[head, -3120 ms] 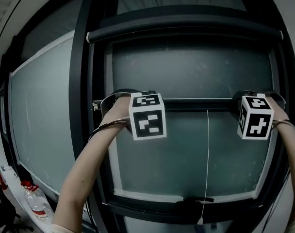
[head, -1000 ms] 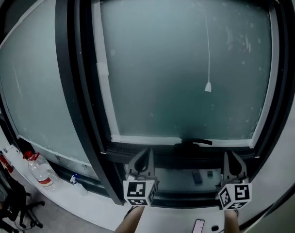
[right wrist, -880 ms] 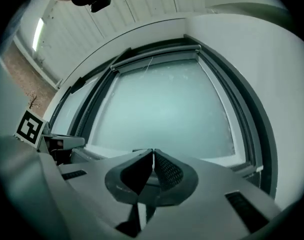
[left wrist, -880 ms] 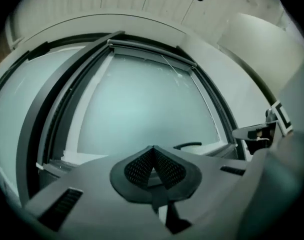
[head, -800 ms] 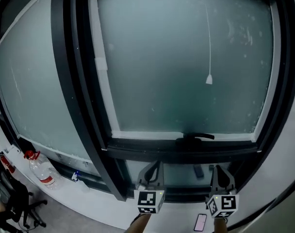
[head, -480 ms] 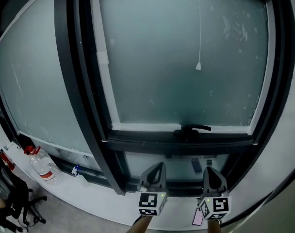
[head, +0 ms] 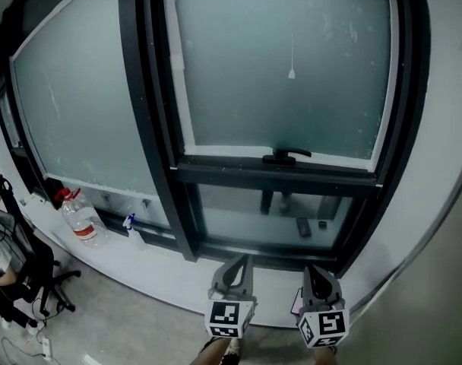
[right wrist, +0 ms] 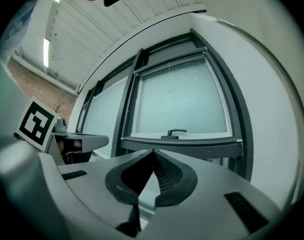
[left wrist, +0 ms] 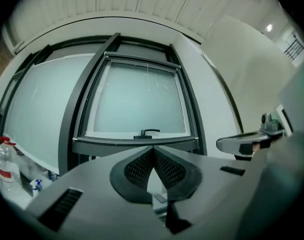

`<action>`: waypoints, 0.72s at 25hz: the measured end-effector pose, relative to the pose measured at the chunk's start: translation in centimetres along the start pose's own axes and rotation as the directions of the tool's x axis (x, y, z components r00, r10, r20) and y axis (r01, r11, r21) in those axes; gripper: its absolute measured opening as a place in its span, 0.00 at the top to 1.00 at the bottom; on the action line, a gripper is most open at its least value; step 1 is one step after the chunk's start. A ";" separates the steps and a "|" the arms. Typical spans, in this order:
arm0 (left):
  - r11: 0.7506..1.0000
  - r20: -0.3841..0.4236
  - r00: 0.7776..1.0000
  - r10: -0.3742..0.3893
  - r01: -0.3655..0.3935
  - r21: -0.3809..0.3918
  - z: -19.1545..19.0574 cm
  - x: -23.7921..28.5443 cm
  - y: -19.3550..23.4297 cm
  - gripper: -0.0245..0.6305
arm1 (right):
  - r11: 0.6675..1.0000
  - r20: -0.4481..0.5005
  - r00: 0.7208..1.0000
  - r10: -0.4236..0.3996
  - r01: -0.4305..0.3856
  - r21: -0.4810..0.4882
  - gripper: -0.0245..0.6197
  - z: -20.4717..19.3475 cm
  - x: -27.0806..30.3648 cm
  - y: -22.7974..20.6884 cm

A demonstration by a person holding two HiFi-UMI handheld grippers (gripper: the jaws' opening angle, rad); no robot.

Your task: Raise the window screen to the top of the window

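Both have dropped low, back from the window: left gripper [head: 241, 261] and right gripper [head: 309, 269] clenched, empty. The window screen [left wrist: 142, 60] sits high ahead of them, hard to make out. The head view cuts it off, showing only its cord [head: 291, 73].

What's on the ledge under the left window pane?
A clear bottle with a red cap and label, and a small spray bottle with a blue head, stand on the ledge. Its far left end is hidden behind a dark chair.
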State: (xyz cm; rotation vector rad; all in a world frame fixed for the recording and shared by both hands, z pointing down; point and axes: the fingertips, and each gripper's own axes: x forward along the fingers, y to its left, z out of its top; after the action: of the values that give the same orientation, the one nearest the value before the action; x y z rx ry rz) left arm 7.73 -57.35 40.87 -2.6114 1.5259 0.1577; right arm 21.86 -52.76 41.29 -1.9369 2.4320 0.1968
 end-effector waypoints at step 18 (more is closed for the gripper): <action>0.999 -0.087 0.996 0.008 -0.011 -0.040 1.2 -21.3 -4.1 0.96 | 1.000 -0.088 0.996 0.000 0.000 0.000 0.95 -0.4 -17.8 9.8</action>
State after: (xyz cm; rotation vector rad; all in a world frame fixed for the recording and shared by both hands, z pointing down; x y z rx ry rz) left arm 0.88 -36.87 43.02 -2.6758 1.5790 0.0776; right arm 16.36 -33.44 44.23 -1.9861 2.4856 0.1142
